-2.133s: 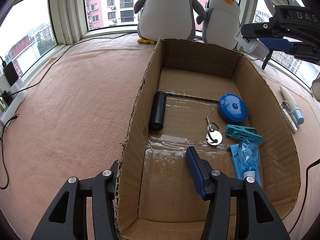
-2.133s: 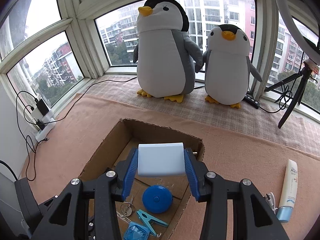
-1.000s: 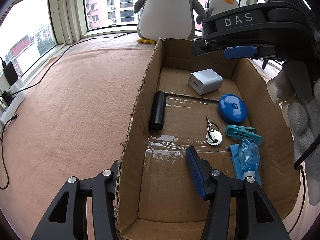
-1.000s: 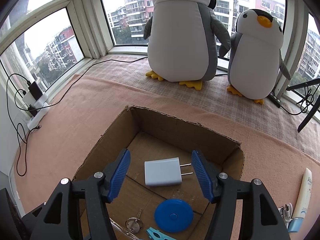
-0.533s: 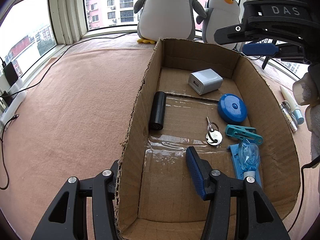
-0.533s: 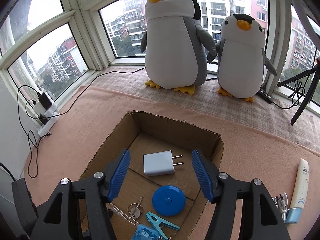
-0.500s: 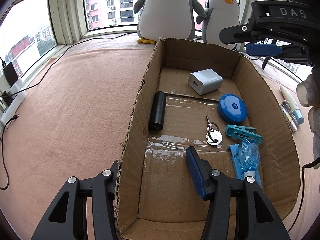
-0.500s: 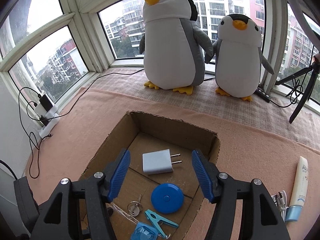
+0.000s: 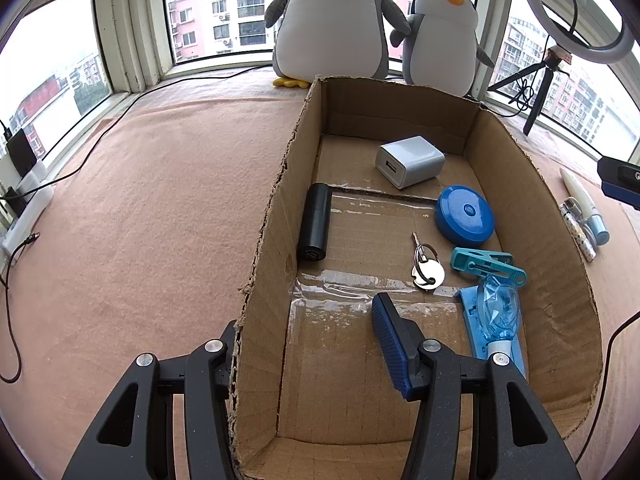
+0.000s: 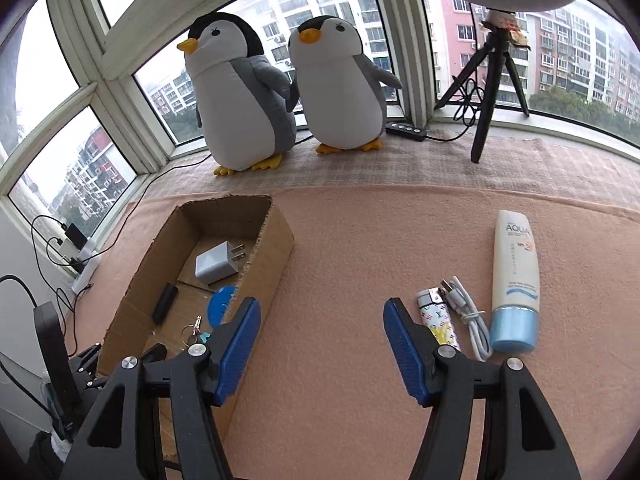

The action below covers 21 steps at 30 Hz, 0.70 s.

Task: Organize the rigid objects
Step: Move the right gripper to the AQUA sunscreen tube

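Observation:
An open cardboard box lies on the pink cloth. It holds a white charger, a black cylinder, a blue round case, a key, a teal clip and a blue packaged item. My left gripper is open and straddles the box's left wall, holding nothing. My right gripper is open and empty above the cloth, right of the box. A patterned lighter, a white cable and a sunscreen tube lie just right of it.
Two plush penguins stand by the window behind the box. A tripod with a ring light stands at the back right beside a black remote. Cables and a power strip run along the left edge.
The right gripper opened and left the white charger in the far end of the box. It then swung right and now hangs over the cloth near the lighter. The left gripper has not moved.

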Motion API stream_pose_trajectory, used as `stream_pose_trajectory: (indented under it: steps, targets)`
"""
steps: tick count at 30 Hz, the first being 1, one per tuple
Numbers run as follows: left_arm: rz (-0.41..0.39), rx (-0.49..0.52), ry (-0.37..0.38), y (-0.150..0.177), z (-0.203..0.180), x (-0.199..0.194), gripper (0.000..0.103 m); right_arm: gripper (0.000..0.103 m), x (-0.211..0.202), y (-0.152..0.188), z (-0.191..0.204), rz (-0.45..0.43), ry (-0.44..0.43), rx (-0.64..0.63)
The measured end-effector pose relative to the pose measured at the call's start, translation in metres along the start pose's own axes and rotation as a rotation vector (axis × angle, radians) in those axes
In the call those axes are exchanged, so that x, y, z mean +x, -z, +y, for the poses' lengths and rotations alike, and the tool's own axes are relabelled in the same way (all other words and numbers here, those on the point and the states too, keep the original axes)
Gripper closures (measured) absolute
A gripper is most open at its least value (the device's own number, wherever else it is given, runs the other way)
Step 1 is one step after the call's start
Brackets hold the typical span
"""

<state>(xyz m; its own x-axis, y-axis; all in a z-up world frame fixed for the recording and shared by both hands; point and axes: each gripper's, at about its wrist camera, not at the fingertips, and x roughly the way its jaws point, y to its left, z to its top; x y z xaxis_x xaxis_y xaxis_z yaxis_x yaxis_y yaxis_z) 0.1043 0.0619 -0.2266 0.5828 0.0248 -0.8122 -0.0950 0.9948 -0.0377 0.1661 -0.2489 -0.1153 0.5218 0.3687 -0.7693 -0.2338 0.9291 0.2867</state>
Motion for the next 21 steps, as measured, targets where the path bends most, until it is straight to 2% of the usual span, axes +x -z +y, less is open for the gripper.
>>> stream_pose_trajectory:
  steps: [5,11,21]
  targets:
    - [0.001,0.004,-0.002,0.000,-0.001,-0.001,0.046,0.043,-0.019,0.006,-0.051,-0.033,0.072,0.116]
    - [0.002,0.009,-0.007,0.000,-0.001,-0.001,0.046,0.043,-0.019,0.002,-0.093,-0.047,0.215,0.196]
    - [0.002,0.011,-0.009,0.000,-0.001,-0.001,0.046,0.043,0.024,-0.013,-0.110,0.002,0.324,0.217]
